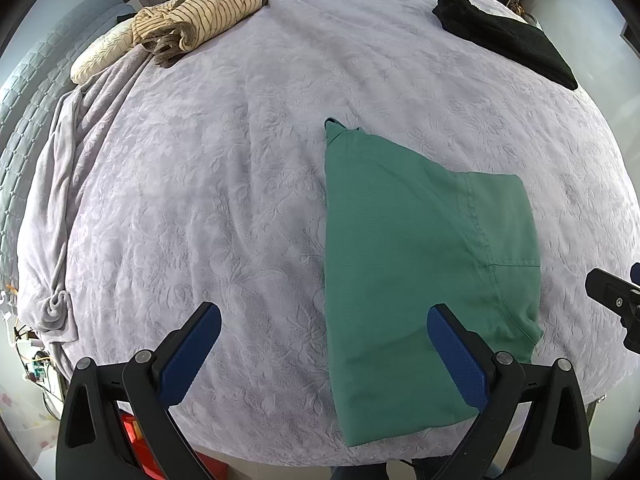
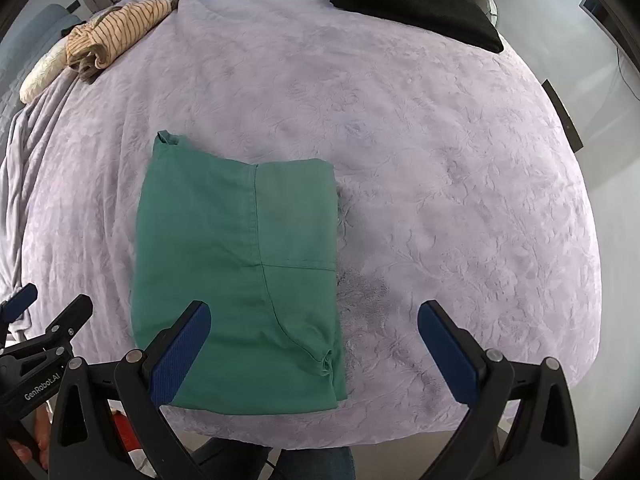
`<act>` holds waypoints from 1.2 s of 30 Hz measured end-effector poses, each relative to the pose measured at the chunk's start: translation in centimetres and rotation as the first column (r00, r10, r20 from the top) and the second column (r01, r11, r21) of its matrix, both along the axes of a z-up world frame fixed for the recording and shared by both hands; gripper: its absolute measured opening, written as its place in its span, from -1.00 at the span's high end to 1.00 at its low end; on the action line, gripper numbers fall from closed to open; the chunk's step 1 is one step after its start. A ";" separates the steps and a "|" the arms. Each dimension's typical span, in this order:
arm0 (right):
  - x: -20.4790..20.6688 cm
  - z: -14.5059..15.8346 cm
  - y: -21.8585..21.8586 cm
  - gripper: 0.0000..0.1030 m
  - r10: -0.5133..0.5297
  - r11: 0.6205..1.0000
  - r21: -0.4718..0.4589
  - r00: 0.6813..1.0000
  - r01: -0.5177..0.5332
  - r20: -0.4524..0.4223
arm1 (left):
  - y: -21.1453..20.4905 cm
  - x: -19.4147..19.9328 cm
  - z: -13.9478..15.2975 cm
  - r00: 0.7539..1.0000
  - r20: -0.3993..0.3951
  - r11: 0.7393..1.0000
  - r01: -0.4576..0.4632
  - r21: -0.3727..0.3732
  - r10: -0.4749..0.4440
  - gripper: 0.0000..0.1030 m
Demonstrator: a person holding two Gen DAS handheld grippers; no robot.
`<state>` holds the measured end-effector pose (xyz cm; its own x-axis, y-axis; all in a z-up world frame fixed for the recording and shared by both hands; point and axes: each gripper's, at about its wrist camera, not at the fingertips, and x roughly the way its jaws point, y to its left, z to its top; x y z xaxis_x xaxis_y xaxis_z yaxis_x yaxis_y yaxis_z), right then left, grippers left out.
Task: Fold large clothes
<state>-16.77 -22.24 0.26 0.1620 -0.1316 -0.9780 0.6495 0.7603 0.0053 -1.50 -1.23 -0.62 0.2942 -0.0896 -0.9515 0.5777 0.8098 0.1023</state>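
A green garment (image 1: 404, 264) (image 2: 236, 272) lies folded into a flat rectangle near the front edge of a bed covered in a lilac embossed blanket (image 1: 224, 184) (image 2: 440, 168). My left gripper (image 1: 324, 354) is open above the garment's left edge, its right pad over the cloth, holding nothing. My right gripper (image 2: 314, 354) is open above the garment's near right corner, also holding nothing. The left gripper's body (image 2: 40, 344) shows at the lower left of the right wrist view, and the right gripper's edge (image 1: 616, 300) at the far right of the left wrist view.
A crumpled tan striped garment (image 1: 200, 20) (image 2: 112, 36) lies at the far left by a cream pillow (image 1: 100, 56). A folded black garment (image 1: 508, 36) (image 2: 416, 8) rests at the far right. A bunched blanket edge (image 1: 56, 216) hangs on the left.
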 end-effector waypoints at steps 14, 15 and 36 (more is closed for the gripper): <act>0.0 0.0 0.2 -1.00 -0.004 1.000 0.005 1.000 0.004 0.004 | 0.1 0.1 0.1 1.000 0.001 1.000 0.005 0.002 -0.005 -1.00; 0.0 0.0 0.2 -1.00 -0.005 1.000 0.006 1.000 0.005 0.004 | 0.1 0.1 0.1 1.000 0.001 1.000 0.005 0.001 -0.005 -1.00; -0.1 0.0 0.2 -1.00 -0.008 1.000 0.011 1.000 0.008 0.003 | -0.1 0.0 0.1 1.000 0.001 1.000 0.002 0.003 -0.002 -1.00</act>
